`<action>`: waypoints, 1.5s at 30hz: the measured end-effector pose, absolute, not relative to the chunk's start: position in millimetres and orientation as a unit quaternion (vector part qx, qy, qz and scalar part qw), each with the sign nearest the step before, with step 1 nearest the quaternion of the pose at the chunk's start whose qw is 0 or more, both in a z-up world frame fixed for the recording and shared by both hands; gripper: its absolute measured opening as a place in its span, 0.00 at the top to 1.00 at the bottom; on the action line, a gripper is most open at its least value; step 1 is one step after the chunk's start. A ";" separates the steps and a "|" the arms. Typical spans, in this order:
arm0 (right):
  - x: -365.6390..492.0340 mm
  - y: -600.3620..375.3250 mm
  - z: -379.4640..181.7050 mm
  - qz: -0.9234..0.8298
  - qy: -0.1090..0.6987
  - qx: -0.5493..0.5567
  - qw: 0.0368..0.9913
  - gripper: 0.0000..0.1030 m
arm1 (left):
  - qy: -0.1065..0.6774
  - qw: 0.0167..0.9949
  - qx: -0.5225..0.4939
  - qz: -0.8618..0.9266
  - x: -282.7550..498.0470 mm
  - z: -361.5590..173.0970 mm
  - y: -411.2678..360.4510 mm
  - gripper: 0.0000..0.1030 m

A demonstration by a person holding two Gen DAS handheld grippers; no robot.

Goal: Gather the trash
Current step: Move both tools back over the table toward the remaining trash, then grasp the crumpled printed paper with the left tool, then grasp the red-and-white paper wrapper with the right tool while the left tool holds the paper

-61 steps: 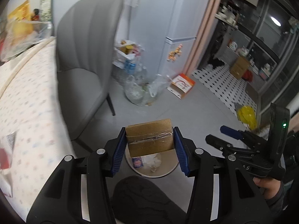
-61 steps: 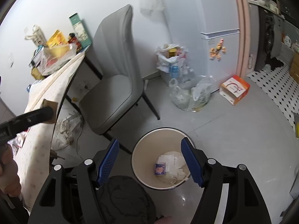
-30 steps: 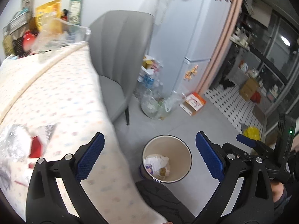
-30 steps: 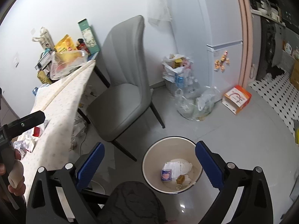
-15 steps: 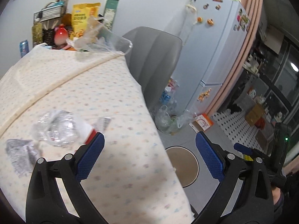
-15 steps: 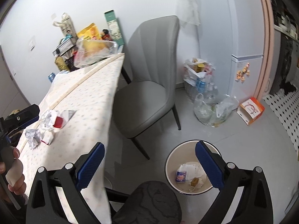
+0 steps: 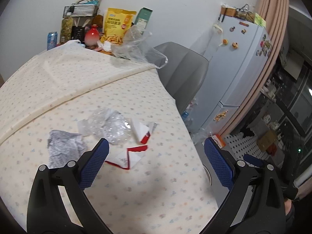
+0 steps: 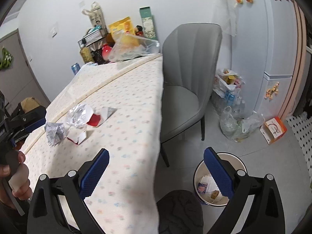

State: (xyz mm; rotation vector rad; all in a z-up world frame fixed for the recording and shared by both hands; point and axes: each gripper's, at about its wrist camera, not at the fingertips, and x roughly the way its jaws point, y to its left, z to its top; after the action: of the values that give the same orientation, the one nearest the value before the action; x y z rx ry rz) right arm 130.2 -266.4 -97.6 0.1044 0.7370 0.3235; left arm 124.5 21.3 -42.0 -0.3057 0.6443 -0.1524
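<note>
Trash lies on the dotted tablecloth: a crumpled grey printed paper, a clear crinkled plastic wrapper and torn red-and-white packaging. My left gripper is open and empty, just short of these pieces. The same pile shows in the right wrist view. My right gripper is open and empty, above the table edge. The round trash bin stands on the floor to the right, with paper scraps and a small cardboard piece inside.
A grey chair stands at the table's far side. Snack bags, bottles, a can and a clear plastic bag crowd the table's back. Bags of bottles and an orange box sit on the floor by the white fridge.
My left gripper let the cardboard piece drop into the bin, opened, and swung up and left over the table toward the trash pile. My right gripper also opened wider and rose.
</note>
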 end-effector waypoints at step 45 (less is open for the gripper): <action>159.5 -131.6 -110.8 0.277 0.392 0.007 0.877 0.25 | 0.338 0.918 -0.203 0.048 113.5 -84.9 137.0 0.78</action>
State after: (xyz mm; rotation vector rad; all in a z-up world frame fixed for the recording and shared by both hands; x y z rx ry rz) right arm 159.5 -131.6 -110.8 0.0136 0.8180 0.5773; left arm 113.5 137.0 -84.9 -0.4173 0.6959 0.0996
